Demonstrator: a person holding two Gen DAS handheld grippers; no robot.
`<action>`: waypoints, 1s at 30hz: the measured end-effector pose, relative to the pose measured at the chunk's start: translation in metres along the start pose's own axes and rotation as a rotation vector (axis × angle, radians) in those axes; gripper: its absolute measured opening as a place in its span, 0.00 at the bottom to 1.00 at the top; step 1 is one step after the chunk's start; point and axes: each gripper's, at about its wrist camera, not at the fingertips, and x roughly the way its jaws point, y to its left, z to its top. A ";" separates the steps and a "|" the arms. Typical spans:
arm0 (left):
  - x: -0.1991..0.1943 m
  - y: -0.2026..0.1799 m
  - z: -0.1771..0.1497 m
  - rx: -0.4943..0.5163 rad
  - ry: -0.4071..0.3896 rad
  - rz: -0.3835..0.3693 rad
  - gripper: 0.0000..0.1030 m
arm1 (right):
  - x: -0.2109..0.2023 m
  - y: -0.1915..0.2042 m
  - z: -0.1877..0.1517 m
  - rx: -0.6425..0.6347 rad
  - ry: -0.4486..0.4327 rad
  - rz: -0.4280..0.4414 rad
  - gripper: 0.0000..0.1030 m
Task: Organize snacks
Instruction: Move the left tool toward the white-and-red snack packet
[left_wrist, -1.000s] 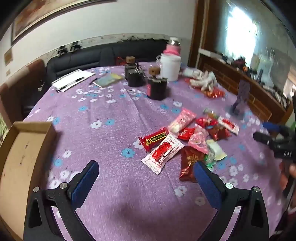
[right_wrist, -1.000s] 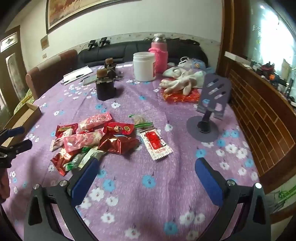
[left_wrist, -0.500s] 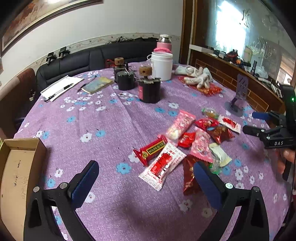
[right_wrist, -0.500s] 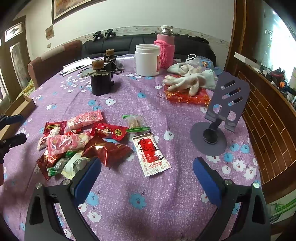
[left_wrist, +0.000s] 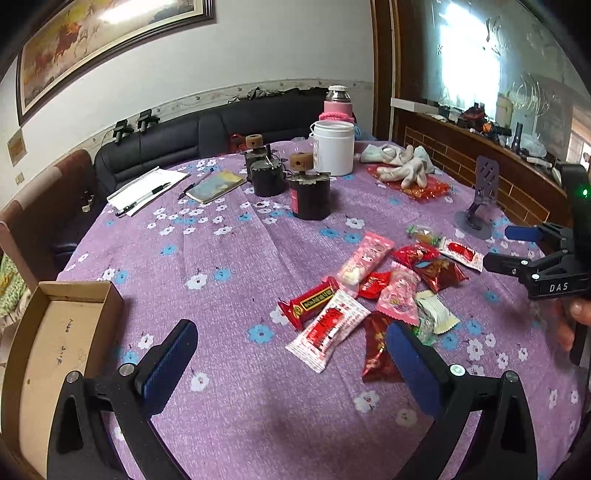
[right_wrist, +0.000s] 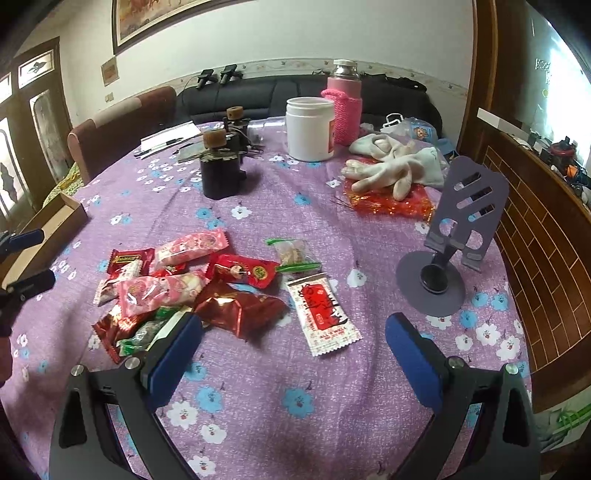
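Your left gripper (left_wrist: 291, 349) is a matte black frame with two flat fingers faced in blue ribbed pads (left_wrist: 168, 365), and silver screw heads sit at the finger roots. Your right gripper (right_wrist: 293, 341) matches it. Seen side-on, its body carries white "DAS" lettering and a green light, with bare skin of your right hand (left_wrist: 576, 319) beneath.

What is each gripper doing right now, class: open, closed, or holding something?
Left gripper: open, holding nothing.
Right gripper: open, holding nothing.
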 end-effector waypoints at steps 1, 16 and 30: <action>0.000 -0.003 -0.001 0.005 0.003 0.008 1.00 | -0.001 0.001 0.000 -0.005 -0.001 -0.002 0.96; 0.022 -0.010 -0.006 0.052 0.056 -0.017 1.00 | -0.002 -0.010 -0.006 -0.018 0.011 0.016 0.95; 0.056 -0.005 0.002 0.115 0.095 -0.047 0.96 | 0.033 -0.015 -0.002 -0.017 0.089 0.042 0.61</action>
